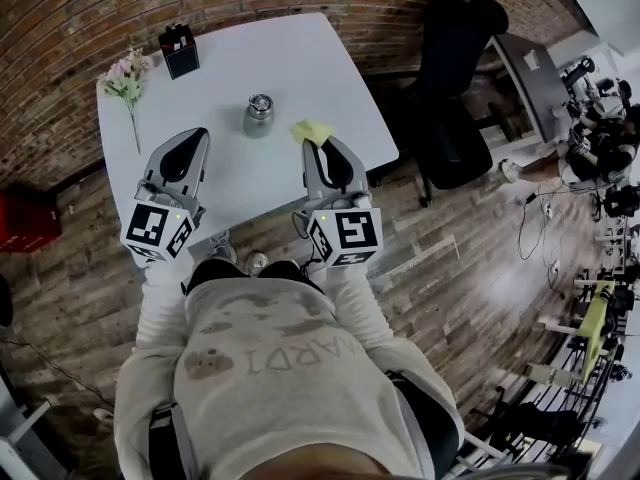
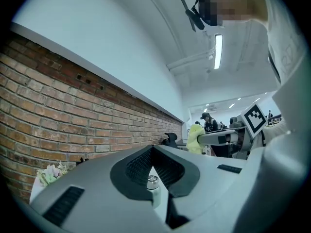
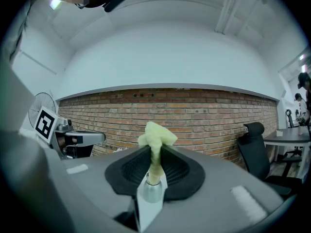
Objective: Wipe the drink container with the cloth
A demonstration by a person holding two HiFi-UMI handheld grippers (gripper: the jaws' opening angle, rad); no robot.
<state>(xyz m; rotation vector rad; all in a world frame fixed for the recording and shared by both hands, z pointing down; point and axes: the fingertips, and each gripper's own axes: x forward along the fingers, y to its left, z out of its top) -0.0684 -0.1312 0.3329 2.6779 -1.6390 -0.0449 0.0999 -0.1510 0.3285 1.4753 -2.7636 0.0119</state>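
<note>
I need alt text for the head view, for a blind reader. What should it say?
Seen from above, a person holds two grippers over a white table: the right gripper pinches a yellow cloth beside a steel container, and the left gripper is shut and empty. Flowers and a black box sit near the far edge.

- The drink container [image 1: 259, 114] is bare metal, brushed, with a dull shine and a brighter cap.
- The cloth [image 1: 312, 131], just right of the drink container, is soft, pale yellow fabric, crumpled and matt.
- The bench [image 1: 300, 58] under the drink container has a smooth, white, matt top.
- The left claw [image 1: 192, 136] and right claw [image 1: 318, 148] have smooth grey plastic shells.
- Their inner pads [image 3: 177, 166] are black, finely ribbed and look rubbery.
- The brick wall [image 1: 60, 28] beyond the drink container is rough and matt.
- The floor [image 1: 450, 248] is worn wooden planking.
</note>
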